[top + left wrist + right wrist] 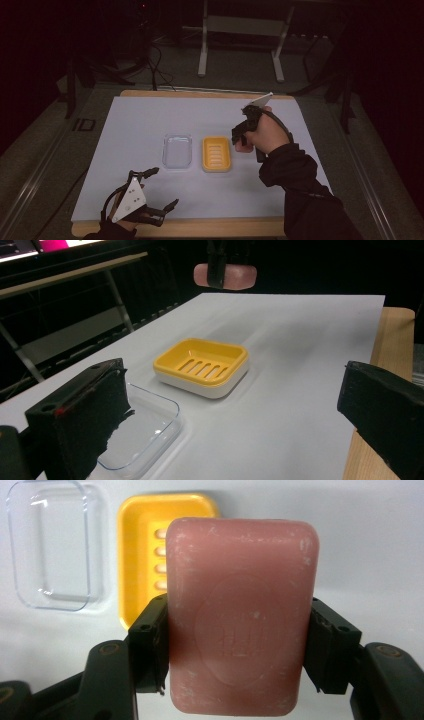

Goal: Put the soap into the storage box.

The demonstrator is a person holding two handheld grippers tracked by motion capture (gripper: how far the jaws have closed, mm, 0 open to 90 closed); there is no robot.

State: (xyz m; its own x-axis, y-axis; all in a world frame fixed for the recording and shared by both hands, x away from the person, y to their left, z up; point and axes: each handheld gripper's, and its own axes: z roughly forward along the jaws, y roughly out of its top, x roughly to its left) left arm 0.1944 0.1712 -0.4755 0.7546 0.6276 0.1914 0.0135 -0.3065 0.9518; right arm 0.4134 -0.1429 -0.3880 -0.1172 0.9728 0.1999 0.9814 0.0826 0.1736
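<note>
Soap bar (242, 615): a pink, rounded block with a stamped oval on its face, clamped in my right gripper (240, 645). It hangs in the air above the table, over the near-right side of the yellow dish. In the left gripper view it shows as a pink bar (226, 276) high over the far part of the sheet.

My right fingers (150, 645): closed against the two long sides of the soap, one pad on each side, as wide apart as the bar. The soap stands on end between them, its flat face toward the camera. Nothing else touches it.

My right gripper from above (243, 131): held over the sheet just right of the yellow dish, clear of the table.

Yellow soap dish (216, 154): slotted tray on a white base, on the sheet near the middle, with nothing in it. It lies below and behind the soap in the right gripper view.

Clear tray (177, 150): transparent, rectangular, just left of the yellow dish, a narrow gap between them.

My left gripper (155, 196): near the front left edge of the sheet, jaws spread wide, holding nothing. Its one finger (80, 420) sits near the clear tray's corner; I cannot tell whether it touches.

White sheet (135, 120): covers the wooden table (200, 227), whose edge shows at front.
</note>
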